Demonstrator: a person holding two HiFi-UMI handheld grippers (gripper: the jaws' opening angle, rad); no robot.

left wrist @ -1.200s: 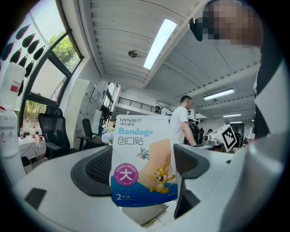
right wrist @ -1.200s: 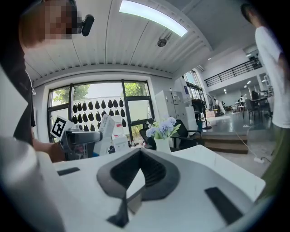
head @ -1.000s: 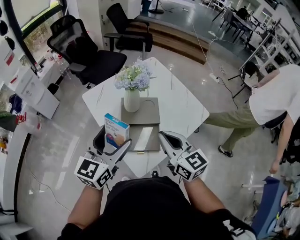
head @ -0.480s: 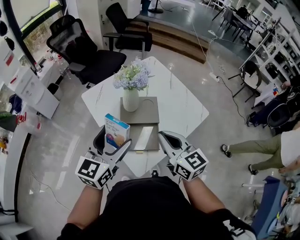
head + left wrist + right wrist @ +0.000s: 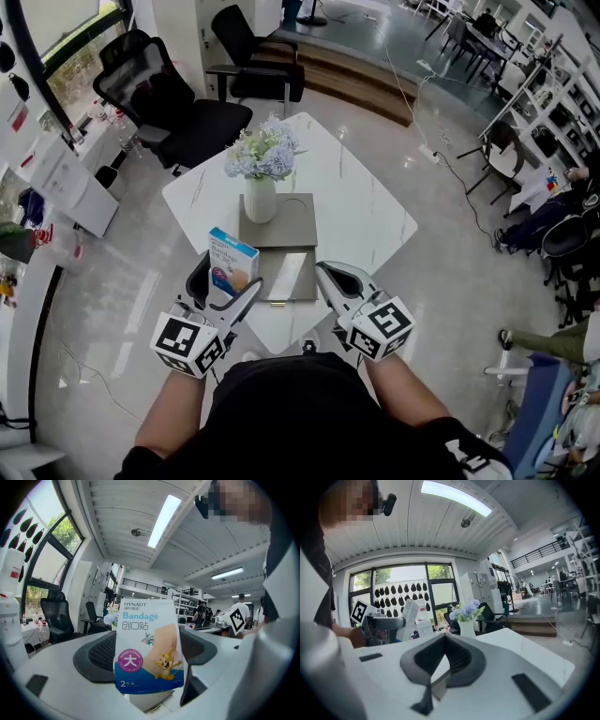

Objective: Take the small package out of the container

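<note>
The left gripper (image 5: 230, 286) had its jaws clamped on the small package (image 5: 149, 644), upright between them, printed "HYNAUT", "Bandage" and "2" with a cartoon cat and mouse. Ahead of those jaws, the grey container (image 5: 311, 281) on the bench (image 5: 366, 206) held a pale flat piece. The right gripper (image 5: 445, 641) had its jaws pressed together, with nothing between them.

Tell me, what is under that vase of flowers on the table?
The white vase stands on a flat grey panel lying on the white table. Whatever sits directly beneath its base is covered from view.
</note>
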